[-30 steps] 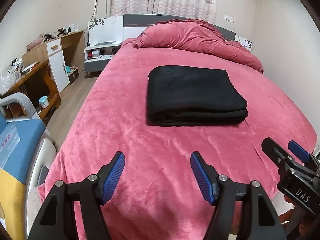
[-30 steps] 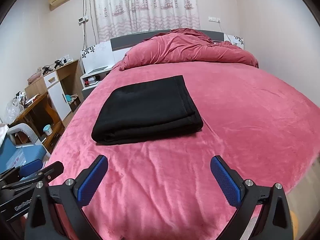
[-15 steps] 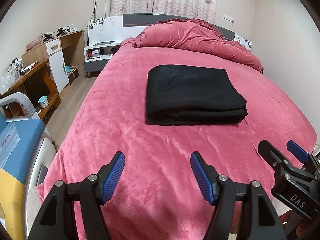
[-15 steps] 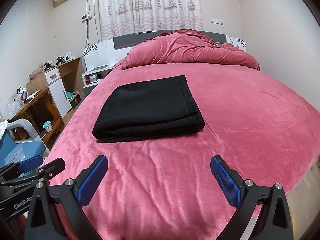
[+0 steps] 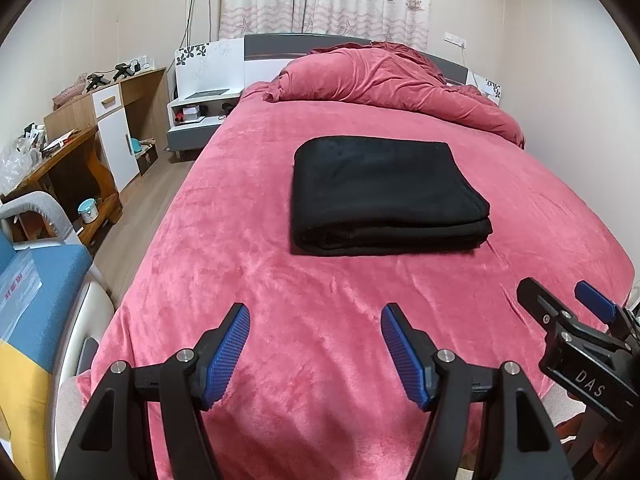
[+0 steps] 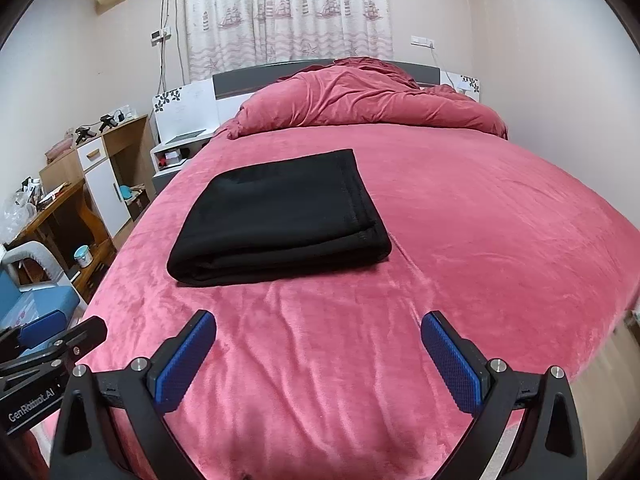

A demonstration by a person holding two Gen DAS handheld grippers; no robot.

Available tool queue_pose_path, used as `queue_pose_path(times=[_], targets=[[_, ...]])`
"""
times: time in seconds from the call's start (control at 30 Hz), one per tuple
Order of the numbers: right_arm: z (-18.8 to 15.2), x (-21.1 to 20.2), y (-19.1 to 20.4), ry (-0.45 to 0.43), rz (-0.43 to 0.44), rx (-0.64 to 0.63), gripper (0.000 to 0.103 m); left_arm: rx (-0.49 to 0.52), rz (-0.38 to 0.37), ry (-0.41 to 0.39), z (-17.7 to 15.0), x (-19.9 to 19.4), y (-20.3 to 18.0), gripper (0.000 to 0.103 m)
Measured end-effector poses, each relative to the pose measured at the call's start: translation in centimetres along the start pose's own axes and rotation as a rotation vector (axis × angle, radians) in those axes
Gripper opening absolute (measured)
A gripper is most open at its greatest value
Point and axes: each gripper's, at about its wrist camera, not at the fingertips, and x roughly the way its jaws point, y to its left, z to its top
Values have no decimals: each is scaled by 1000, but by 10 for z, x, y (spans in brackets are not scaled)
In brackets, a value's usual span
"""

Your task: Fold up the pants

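Both claws hang wide open and empty: left gripper point(image 5: 315, 350), right gripper point(image 6: 319, 358); folded black pants point(image 5: 384, 194) lie ahead on the bed point(image 5: 240, 280), inner layers hidden

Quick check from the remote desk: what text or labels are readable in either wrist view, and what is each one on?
"DAS": white letters on the right gripper body, left wrist view.
"GenRobot.AI": on the left gripper body, right wrist view; slightly blurred.
Red print on the plastic packet on the blue seat: too blurred to read.
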Motion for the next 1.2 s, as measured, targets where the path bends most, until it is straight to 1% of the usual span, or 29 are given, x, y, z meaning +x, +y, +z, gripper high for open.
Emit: queue_pose_path(times=[1.2], targets=[[-4, 2, -1, 29, 6, 17, 103, -14, 11, 18, 0, 1, -3, 69]])
